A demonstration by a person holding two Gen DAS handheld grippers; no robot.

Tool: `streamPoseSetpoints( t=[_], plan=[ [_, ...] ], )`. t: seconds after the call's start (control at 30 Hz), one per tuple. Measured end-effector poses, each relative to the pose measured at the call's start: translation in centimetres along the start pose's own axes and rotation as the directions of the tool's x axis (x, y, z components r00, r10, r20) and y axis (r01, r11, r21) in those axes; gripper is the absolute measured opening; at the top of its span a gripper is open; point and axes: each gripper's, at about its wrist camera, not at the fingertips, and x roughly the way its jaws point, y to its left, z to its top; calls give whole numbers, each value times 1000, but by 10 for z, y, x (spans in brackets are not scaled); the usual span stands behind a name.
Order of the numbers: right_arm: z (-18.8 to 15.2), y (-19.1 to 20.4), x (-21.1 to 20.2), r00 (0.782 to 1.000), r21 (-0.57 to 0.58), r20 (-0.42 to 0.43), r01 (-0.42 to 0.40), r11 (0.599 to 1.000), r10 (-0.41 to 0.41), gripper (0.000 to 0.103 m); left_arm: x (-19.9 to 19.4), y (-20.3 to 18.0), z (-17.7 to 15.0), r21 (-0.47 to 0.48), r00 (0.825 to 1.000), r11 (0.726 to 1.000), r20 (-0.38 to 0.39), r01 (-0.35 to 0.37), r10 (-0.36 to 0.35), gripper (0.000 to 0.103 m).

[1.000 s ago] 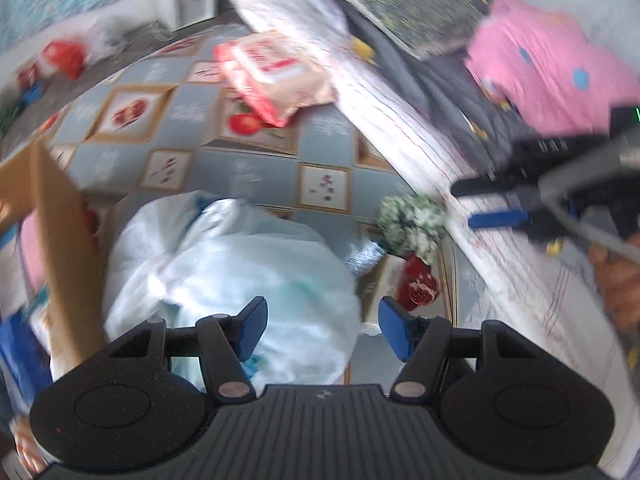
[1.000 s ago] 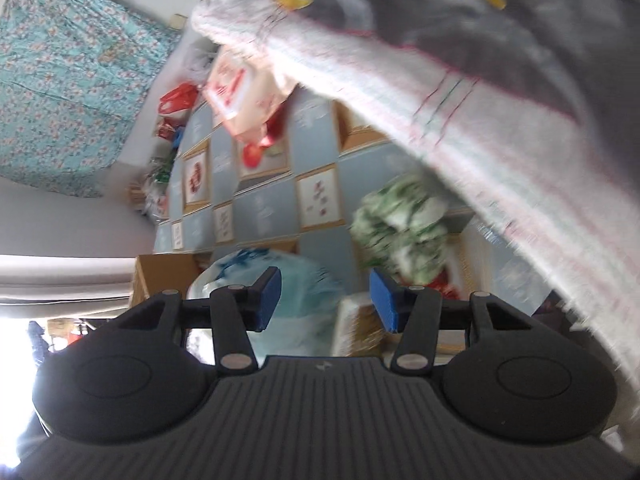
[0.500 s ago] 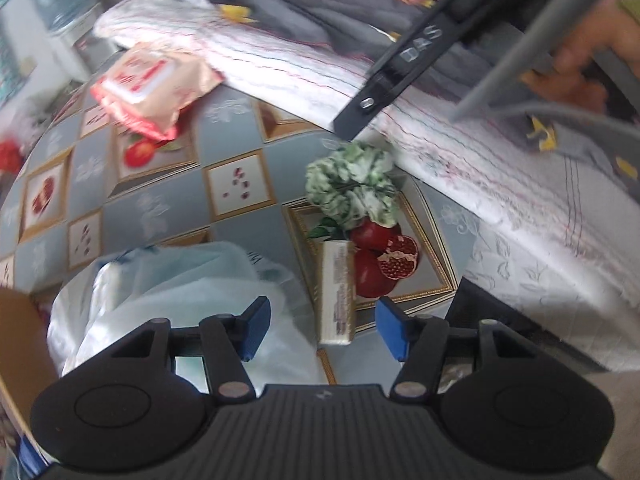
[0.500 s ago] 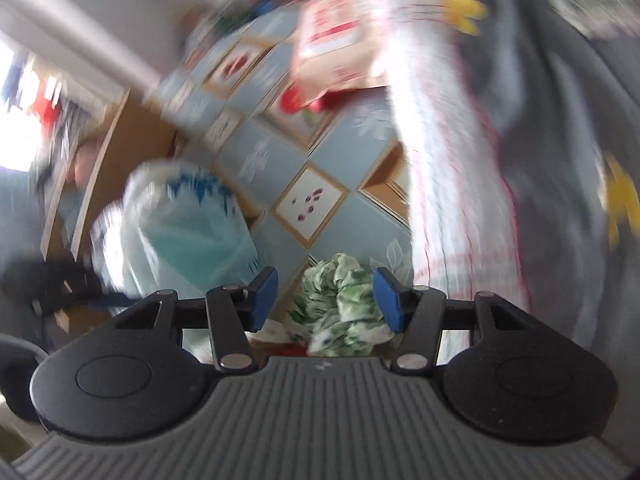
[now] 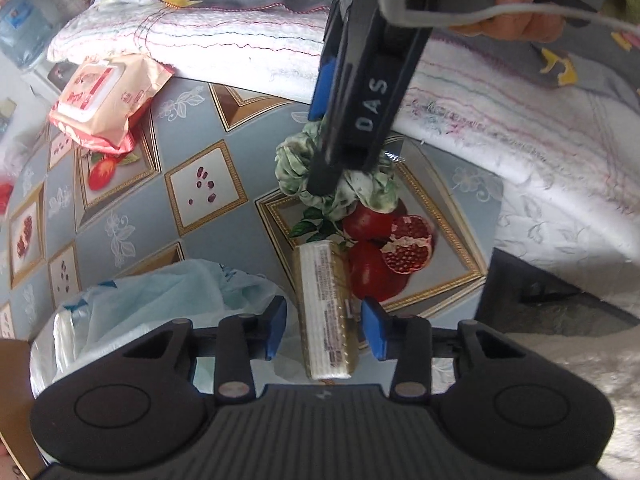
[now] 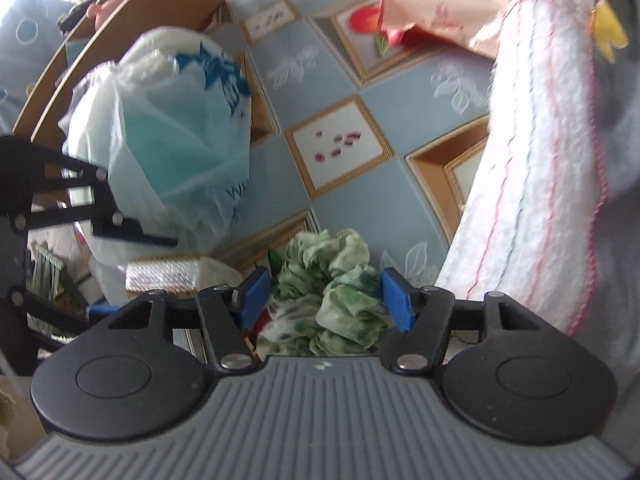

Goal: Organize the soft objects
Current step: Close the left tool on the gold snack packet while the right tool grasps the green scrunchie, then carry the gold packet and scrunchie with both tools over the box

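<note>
A green-and-white fabric scrunchie [image 6: 332, 300] lies on the patterned tablecloth [image 5: 200, 184]. My right gripper [image 6: 326, 300] points down over it, its blue pads on either side with gaps, jaws opening. In the left wrist view the right gripper [image 5: 320, 156] stands on the scrunchie [image 5: 360, 196], held by a hand [image 5: 516, 4]. A long wrapped packet [image 5: 324, 312] lies just below the scrunchie. My left gripper [image 5: 325, 334] straddles its near end. Those jaws are closing, with thin gaps still showing beside the pads.
A white plastic bag [image 5: 140, 308] with blue print sits left of the packet, beside a cardboard box [image 6: 120, 28]. A pink wet-wipes pack [image 5: 108, 100] lies farther off. A white stitched towel [image 5: 240, 40] and grey cloth [image 6: 624, 140] border the far and right sides.
Both grippers came down toward the table. The left one shifted from over the bag to the packet and narrowed. The right one rolled, settled around the scrunchie and widened.
</note>
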Motion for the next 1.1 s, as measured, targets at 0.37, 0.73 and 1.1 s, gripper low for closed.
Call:
streamPoseSetpoints(
  t=[0.37, 0.73, 1.1],
  plan=[
    [-5, 1, 3, 999, 13, 5, 41, 999, -41, 32, 9, -3, -1, -35, 1000, 999, 0, 14, -14, 27],
    [-7, 10, -59, 987, 191, 152, 17, 982, -47, 16, -46, 10, -7, -112, 994, 994, 108, 14, -2, 26],
    [72, 112, -121, 933, 70, 358, -60, 996, 31, 16, -139, 79, -75, -420, 977, 906, 172, -44, 127, 27]
  ],
)
